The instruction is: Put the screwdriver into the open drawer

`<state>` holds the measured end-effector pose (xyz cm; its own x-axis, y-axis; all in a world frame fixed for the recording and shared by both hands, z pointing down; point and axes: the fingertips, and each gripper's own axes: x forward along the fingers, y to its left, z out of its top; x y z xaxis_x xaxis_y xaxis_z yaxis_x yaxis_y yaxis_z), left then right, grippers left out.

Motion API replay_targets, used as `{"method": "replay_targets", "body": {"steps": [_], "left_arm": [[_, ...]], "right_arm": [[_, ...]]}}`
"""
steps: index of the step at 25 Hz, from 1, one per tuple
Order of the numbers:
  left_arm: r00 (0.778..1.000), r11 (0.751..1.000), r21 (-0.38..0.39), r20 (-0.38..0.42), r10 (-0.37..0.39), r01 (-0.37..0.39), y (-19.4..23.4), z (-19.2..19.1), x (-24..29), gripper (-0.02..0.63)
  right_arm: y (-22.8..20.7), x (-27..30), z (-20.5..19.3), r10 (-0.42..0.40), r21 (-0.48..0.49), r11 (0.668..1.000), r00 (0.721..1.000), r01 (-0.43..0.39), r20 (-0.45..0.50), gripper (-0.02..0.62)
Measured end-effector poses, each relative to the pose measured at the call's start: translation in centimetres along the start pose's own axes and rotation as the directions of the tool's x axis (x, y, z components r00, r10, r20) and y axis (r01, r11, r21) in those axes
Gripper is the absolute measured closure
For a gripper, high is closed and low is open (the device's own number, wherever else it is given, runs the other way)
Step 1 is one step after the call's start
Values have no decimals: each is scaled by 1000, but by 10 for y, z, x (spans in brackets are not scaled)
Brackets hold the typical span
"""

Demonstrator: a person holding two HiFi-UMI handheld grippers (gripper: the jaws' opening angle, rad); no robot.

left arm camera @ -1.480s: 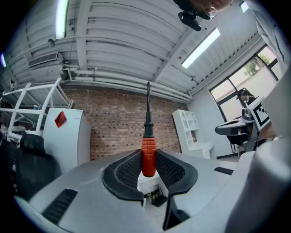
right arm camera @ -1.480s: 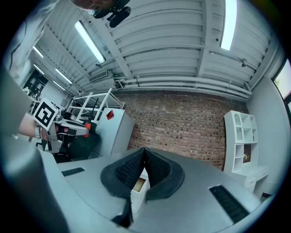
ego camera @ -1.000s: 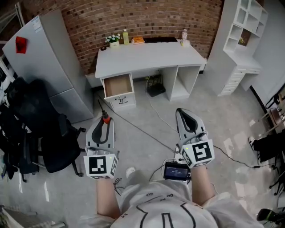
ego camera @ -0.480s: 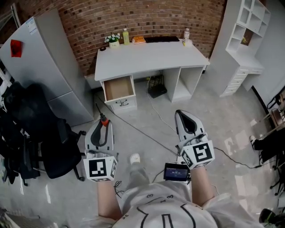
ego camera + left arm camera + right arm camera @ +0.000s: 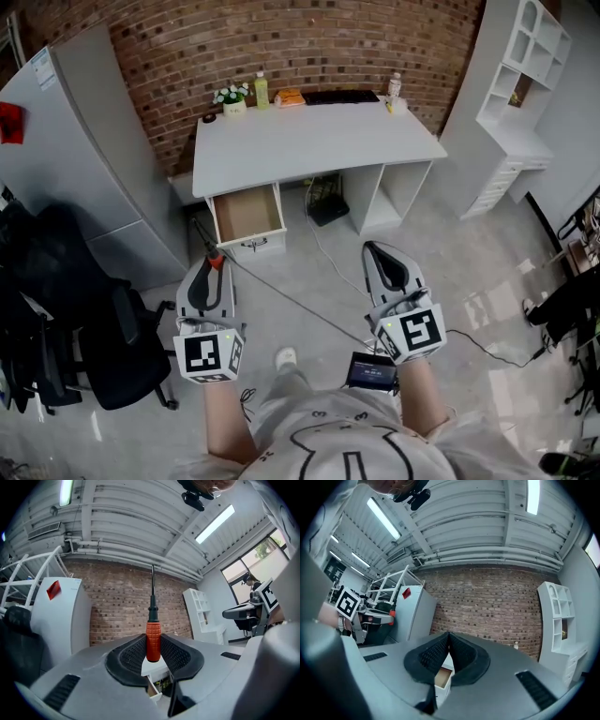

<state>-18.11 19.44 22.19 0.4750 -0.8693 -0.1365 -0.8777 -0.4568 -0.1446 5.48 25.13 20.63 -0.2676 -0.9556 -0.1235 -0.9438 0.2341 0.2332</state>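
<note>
The left gripper (image 5: 210,272), in the lower left of the head view, is clamped on the screwdriver (image 5: 216,260). In the left gripper view its pads press the orange handle (image 5: 153,641) from both sides, and the dark shaft stands straight up the middle of the frame against the brick wall (image 5: 117,616). The drawer (image 5: 247,214) is pulled open under the left end of the white surface (image 5: 309,136), above the left gripper in the head view, and the screwdriver is outside it. The right gripper (image 5: 377,251), in the lower right, has its jaws together with nothing between them. A dark cable (image 5: 281,286) runs across the floor between the two grippers.
</note>
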Motion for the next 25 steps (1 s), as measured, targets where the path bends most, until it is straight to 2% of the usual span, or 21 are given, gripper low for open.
{"method": "replay_targets", "body": {"steps": [13, 19, 25], "left_arm": [[998, 999, -8, -59, -35, 34, 100, -49, 133, 509], [997, 999, -24, -66, -45, 44, 128, -66, 171, 509], [993, 998, -43, -99, -59, 54, 135, -86, 197, 509]], "right_arm": [[-12, 169, -41, -18, 23, 1000, 997, 20, -70, 577], [-22, 210, -54, -44, 11, 999, 994, 45, -98, 577], [-34, 231, -72, -51, 9, 999, 988, 53, -143, 577]]}}
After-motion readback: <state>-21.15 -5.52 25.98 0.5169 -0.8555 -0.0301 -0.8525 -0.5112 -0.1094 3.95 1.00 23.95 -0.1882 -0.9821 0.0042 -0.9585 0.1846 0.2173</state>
